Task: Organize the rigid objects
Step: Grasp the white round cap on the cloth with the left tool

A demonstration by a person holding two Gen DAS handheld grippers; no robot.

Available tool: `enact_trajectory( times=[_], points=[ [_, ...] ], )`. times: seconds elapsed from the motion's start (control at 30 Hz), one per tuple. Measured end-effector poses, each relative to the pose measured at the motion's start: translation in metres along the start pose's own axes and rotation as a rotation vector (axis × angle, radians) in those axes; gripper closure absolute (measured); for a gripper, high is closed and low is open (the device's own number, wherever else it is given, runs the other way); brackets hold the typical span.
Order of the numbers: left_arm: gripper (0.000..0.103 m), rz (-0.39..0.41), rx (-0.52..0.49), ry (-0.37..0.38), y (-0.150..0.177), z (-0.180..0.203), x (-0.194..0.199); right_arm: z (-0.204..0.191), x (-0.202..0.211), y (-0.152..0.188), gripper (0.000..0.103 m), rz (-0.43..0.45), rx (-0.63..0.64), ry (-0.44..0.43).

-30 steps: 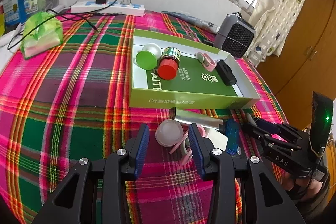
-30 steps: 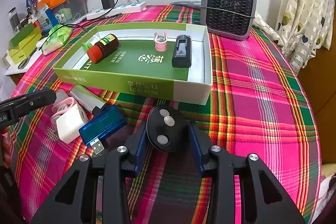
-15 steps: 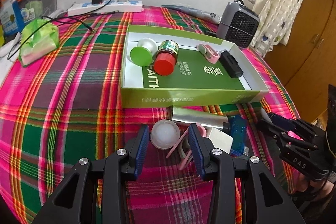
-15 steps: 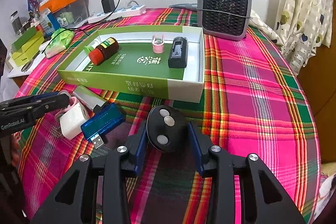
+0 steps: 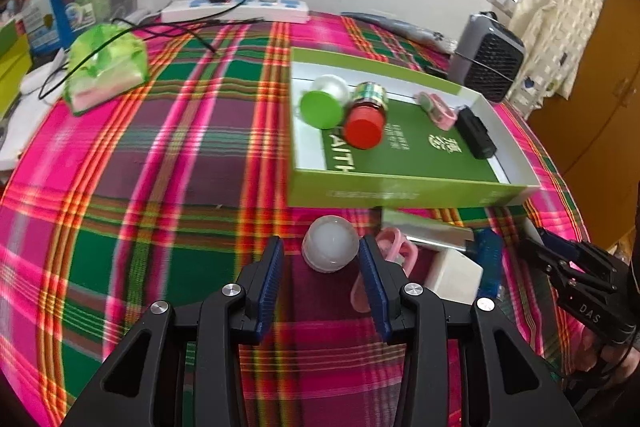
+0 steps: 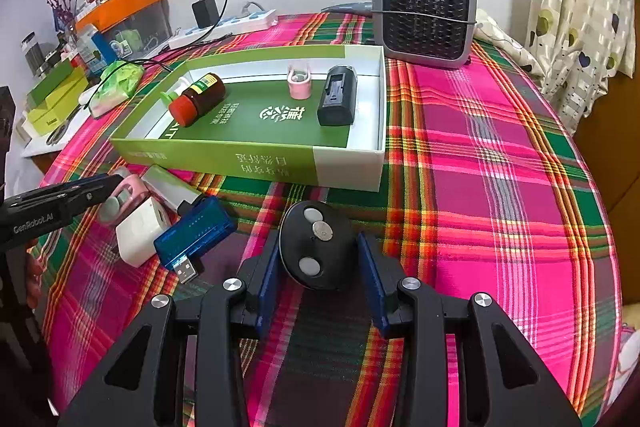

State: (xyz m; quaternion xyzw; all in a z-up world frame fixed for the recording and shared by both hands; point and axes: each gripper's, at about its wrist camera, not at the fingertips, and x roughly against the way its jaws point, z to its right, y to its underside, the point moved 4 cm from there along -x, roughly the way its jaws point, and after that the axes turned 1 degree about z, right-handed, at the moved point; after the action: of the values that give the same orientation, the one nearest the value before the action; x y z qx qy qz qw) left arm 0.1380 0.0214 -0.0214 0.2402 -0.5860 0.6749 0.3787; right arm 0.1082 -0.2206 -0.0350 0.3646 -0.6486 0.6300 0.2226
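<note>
A green box lid (image 5: pixel 400 189) (image 6: pixel 224 157) lies on the plaid table and holds a red-capped brown bottle (image 5: pixel 365 117) (image 6: pixel 196 101), a green-capped jar (image 5: pixel 322 105), a pink clip (image 6: pixel 299 83) and a black block (image 6: pixel 338 95). My left gripper (image 5: pixel 320 269) is open around a white round cap (image 5: pixel 330 243), not touching it. My right gripper (image 6: pixel 318 263) is shut on a black oval remote (image 6: pixel 316 251). Near the box front lie a silver bar (image 6: pixel 170 187), a white charger (image 6: pixel 138 231), a blue USB tester (image 6: pixel 194 231) and a pink item (image 5: pixel 394 241).
A grey fan heater (image 6: pixel 424 11) stands behind the box at the right. A power strip with a black adapter (image 5: pixel 236 9) lies at the back. A green plastic bag (image 5: pixel 106 67) sits at the left. Boxes and clutter (image 6: pixel 56 95) line the far left edge.
The left gripper has swung right and closer to the white cap, which stays between its open fingers. The right gripper holds the black remote and has barely moved.
</note>
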Motion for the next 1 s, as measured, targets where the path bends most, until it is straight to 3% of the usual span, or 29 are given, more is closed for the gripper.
enact_trajectory(
  times=[0.6,0.77,1.0],
  points=[
    [0.065,0.023,-0.063,-0.101,-0.0076,-0.001,-0.0092,0.0019,-0.0006,0.0,0.064,-0.001,-0.004,-0.007],
    [0.065,0.032,-0.052,-0.096,-0.0073,-0.0036,-0.0088,0.0017,-0.0008,-0.0004,0.064,-0.002,-0.002,-0.006],
    [0.076,0.037,-0.042,-0.09,-0.0072,-0.0051,-0.0076,0.0016,-0.0008,-0.0004,0.064,-0.001,-0.003,-0.006]
  ],
)
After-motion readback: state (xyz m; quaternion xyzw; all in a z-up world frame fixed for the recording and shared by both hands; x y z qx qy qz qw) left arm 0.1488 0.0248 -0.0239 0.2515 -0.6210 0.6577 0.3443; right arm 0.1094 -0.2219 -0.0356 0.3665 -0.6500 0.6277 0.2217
